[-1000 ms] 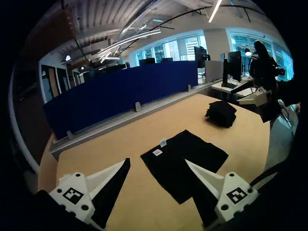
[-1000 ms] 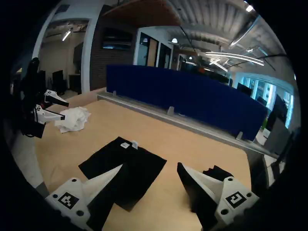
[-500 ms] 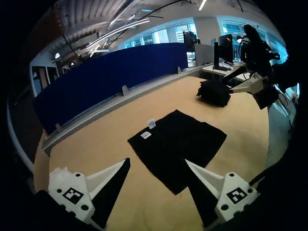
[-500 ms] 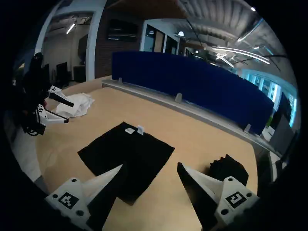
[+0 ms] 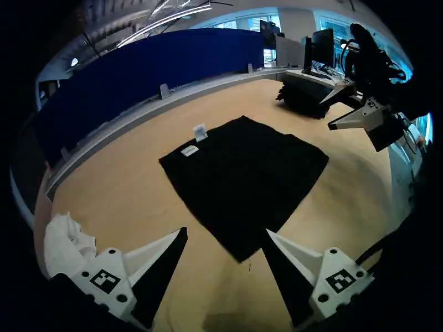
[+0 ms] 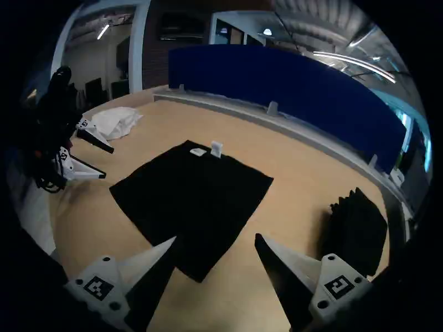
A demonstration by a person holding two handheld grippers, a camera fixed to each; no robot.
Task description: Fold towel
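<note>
towel (image 5: 243, 177), black and spread flat in a single layer, lies in the middle of the wooden bench (image 5: 127, 188). two small white tags (image 5: 199, 131) stand at its far edge. its near corner points at the left tongs (image 5: 224, 231), whose jaws stand wide apart with nothing between the fingers but that corner lying below.

the left gripper view takes in the right tongs (image 5: 354, 108) off beyond the towel's right-hand corner, fingers parted and empty, with dark gear behind them. it also shows a dark pile of folded cloth (image 5: 302, 99) at the far end of the bench, monitors (image 5: 321, 47) and bright windows past it, and a crumpled white cloth (image 5: 63, 243) just beside its own left finger.

the right gripper view looks across the towel (image 6: 191, 205) from the other side. the right tongs (image 6: 215, 238) hang open over another corner, holding nothing. here the left tongs (image 6: 91, 152) appear at the far left, parted, near the towel's left corner. the white cloth (image 6: 116, 122) lies well behind them, and the dark pile (image 6: 357, 227) sits close on the right.

bench (image 6: 288, 160) is pale wood, edged by a grey rail and a long blue partition (image 6: 288, 83). strip lights (image 6: 354, 58) run overhead.
</note>
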